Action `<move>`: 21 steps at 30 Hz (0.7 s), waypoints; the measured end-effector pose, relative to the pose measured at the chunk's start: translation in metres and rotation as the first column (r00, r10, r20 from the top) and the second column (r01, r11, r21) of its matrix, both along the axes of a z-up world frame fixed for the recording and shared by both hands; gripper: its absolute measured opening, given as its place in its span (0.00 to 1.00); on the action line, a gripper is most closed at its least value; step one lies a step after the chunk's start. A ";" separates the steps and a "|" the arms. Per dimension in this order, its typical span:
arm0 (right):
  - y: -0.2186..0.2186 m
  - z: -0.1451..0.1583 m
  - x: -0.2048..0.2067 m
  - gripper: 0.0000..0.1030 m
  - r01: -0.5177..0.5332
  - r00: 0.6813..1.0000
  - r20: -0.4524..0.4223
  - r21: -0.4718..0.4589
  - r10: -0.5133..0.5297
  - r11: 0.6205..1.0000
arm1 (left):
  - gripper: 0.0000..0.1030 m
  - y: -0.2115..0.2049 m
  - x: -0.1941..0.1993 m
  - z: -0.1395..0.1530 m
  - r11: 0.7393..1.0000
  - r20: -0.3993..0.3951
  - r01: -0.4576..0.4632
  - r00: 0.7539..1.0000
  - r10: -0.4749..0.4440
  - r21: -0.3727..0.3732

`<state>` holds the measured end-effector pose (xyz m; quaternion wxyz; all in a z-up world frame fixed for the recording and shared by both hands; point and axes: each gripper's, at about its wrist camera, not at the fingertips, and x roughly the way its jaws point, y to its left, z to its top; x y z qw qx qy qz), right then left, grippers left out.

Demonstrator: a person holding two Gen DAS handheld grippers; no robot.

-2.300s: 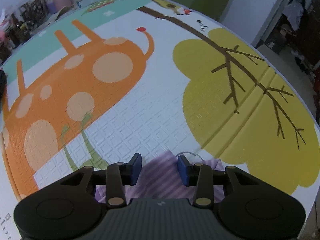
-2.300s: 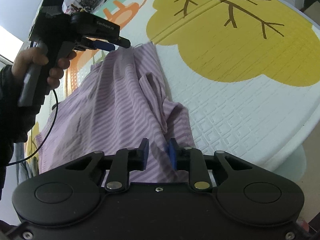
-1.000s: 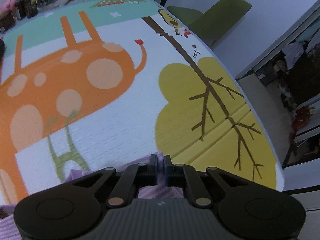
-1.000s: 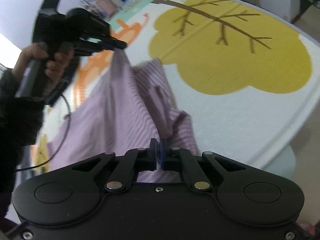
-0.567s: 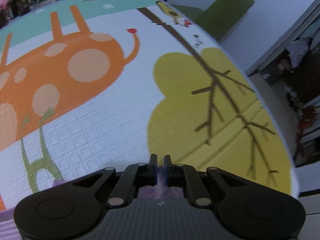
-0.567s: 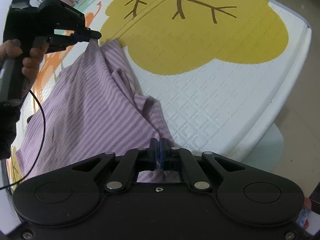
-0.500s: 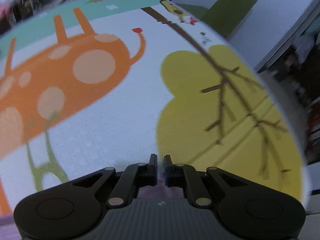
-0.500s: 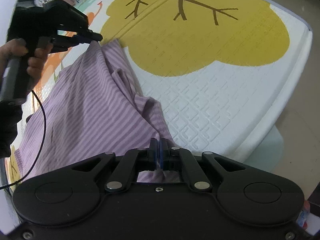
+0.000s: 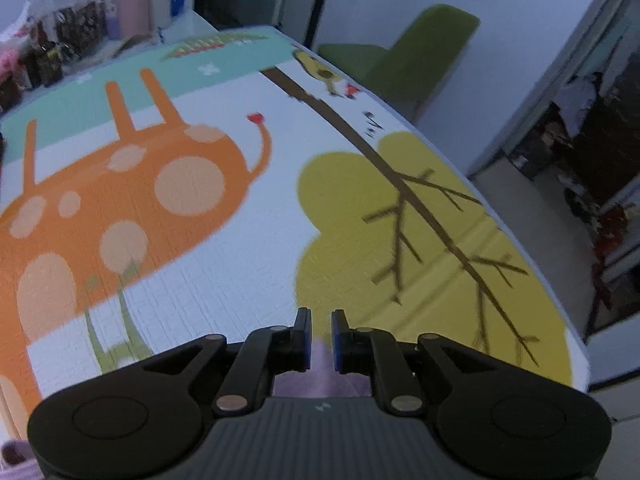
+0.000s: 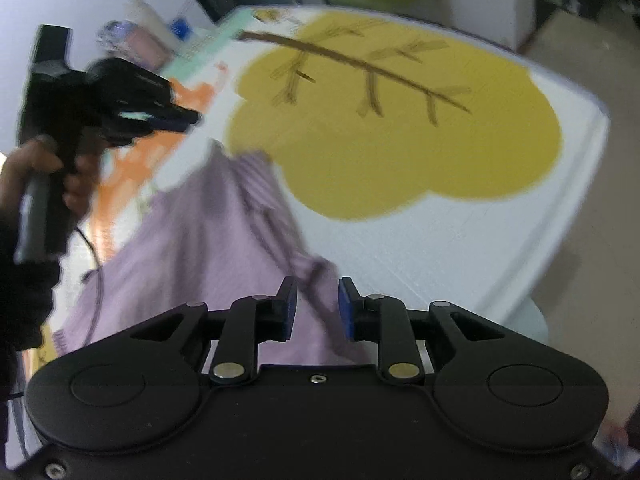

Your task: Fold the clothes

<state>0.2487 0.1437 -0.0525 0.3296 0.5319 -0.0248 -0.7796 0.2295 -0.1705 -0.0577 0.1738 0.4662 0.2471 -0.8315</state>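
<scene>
A purple striped garment (image 10: pixel 192 248) lies loosely spread on the picture-printed play mat (image 10: pixel 440 240), blurred by motion. My right gripper (image 10: pixel 317 308) hovers over its near edge. Its jaws are opening, and cloth shows below the gap with the pads clear of it. My left gripper (image 10: pixel 180 120), held in a person's hand (image 10: pixel 44 160), hangs just above the garment's far corner and apart from it. In the left wrist view the left gripper (image 9: pixel 320 336) has its jaws opening a little. A strip of purple cloth (image 9: pixel 320 376) shows beneath them, not pinched.
The mat (image 9: pixel 240 260) covers a table whose right edge (image 10: pixel 580 200) drops to the floor. A green chair (image 9: pixel 412 52) stands beyond the far edge. Bottles and a pink cup (image 9: pixel 130 4) crowd the far left corner.
Both grippers were shut on the garment's corners and held it taut. Now both have parted their jaws, and the far corner has dropped from the left gripper onto the mat.
</scene>
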 end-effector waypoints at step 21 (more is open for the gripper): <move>-0.044 -0.044 -0.002 0.00 -0.102 0.991 0.090 0.067 0.096 0.992 | 0.08 -0.006 0.015 -0.059 0.984 0.094 -0.089 0.993 0.075 0.156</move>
